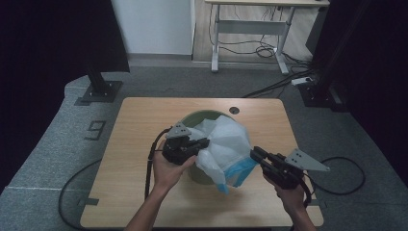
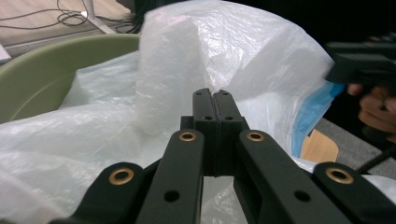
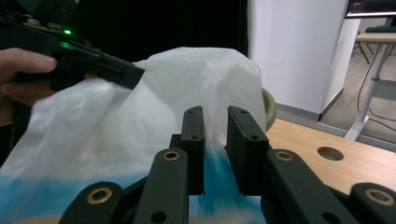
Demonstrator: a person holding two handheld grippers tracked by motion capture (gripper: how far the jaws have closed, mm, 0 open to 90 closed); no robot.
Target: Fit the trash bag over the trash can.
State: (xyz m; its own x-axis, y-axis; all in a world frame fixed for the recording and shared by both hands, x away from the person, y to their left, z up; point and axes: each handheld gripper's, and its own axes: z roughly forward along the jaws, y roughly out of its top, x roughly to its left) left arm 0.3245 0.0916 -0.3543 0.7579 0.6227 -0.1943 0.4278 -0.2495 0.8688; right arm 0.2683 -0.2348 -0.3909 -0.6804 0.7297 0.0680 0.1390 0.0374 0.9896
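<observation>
Left gripper (image 1: 204, 143): fingers (image 2: 205, 109) pressed together, pinching the white bag (image 1: 223, 139) film at their tips, over the green bin (image 1: 199, 117) rim. Bag bunches between both grippers on the counter (image 1: 139, 144). Right gripper (image 1: 256, 153): fingers (image 3: 194, 126) slightly spread, blue bag edge (image 1: 239, 169) between them, not clamped. To seat the liner well, keep the left pinch firm, regrip the right edge, pull apart evenly.

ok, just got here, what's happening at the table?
A person with a gripper in each hand is fitting a white plastic bag with a blue edge into a green bin on the wooden table. The left gripper is shut, its jaws pressed together at the bag's near left side. The right gripper has its jaws slightly apart at the bag's blue edge. The bag is bunched up above the bin, not yet spread over the rim.
</observation>
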